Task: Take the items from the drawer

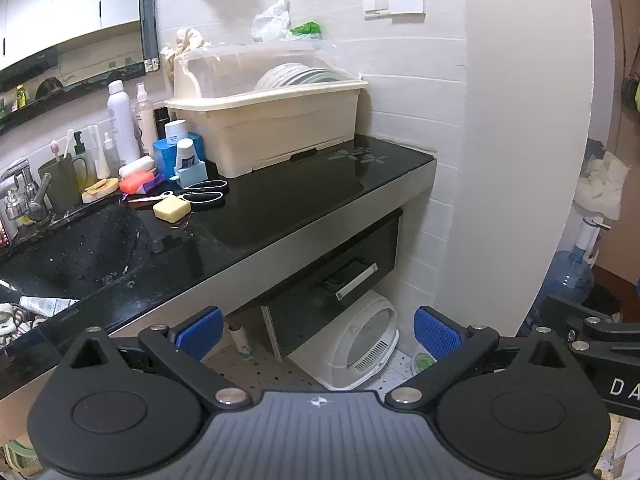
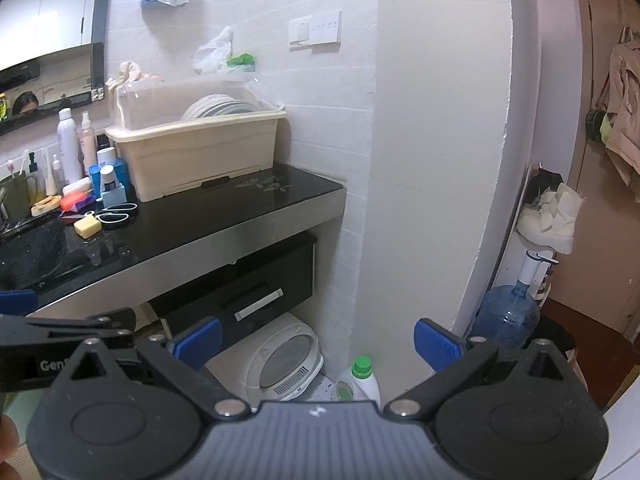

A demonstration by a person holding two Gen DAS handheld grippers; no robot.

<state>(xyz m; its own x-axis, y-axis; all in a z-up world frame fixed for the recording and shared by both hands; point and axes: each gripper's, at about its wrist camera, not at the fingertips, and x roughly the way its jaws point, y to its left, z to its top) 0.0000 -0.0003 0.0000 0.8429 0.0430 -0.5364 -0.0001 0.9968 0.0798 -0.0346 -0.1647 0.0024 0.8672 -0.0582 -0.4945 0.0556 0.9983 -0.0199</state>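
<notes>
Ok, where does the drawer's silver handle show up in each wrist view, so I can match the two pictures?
Left wrist: the handle sits just right of centre, lower middle, above the left tongs.
Right wrist: the handle sits left of centre, lower middle, nearer the left pad of the right tongs.
Shared landmark: the beige dish rack on the black counter above the drawer.

the drawer point(image 1: 344, 268) hangs under the surface point(image 1: 280, 196) with its inside hidden behind the dark front. the sink point(image 1: 72, 248) is cut off by the left edge of the left wrist view. labels on the bottles point(image 1: 120, 120) are too small to read. the plates point(image 2: 218, 106) blur behind a cloudy lid.
</notes>
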